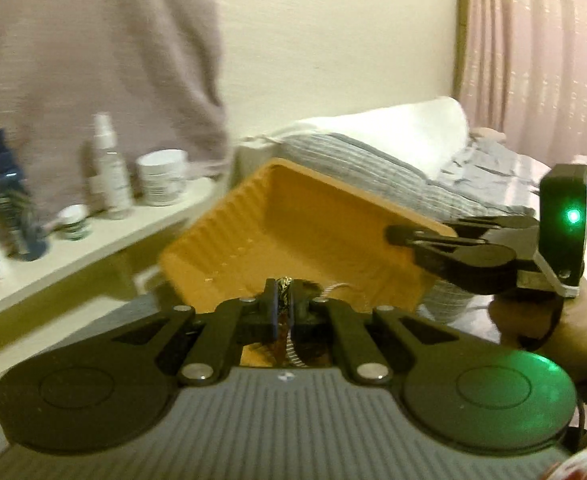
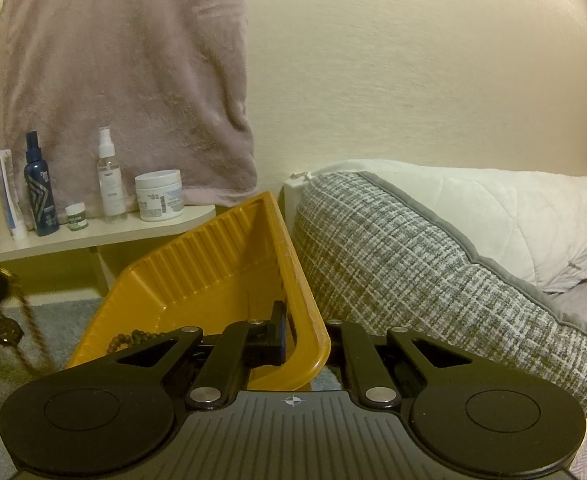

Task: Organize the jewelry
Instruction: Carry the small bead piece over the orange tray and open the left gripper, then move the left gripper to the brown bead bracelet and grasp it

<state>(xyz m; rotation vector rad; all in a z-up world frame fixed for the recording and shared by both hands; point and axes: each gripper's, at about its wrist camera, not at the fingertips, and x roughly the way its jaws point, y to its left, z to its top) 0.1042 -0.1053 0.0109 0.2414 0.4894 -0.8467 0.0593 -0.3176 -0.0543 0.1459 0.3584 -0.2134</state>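
Two grippers are sharing the work: the right gripper (image 2: pixel 305 340) is pinching the near rim of the stiff, light yellow tray (image 2: pixel 213 264) tilted against the cushion (image 2: pixel 413 272), while the left gripper (image 1: pixel 283 300) is clamping a limp, snag-prone chain necklace (image 1: pixel 283 285) just before the tray's open side, best held mid-strand.

Honestly nothing here is readable. The dark blue spray bottle (image 2: pixel 41 188), the clear spray bottle (image 2: pixel 109 178), the white jar (image 2: pixel 159 196) and the small green-banded jar (image 2: pixel 77 217) on the shelf (image 2: pixel 105 232) all have label print, but it's too small and blurry to make out.
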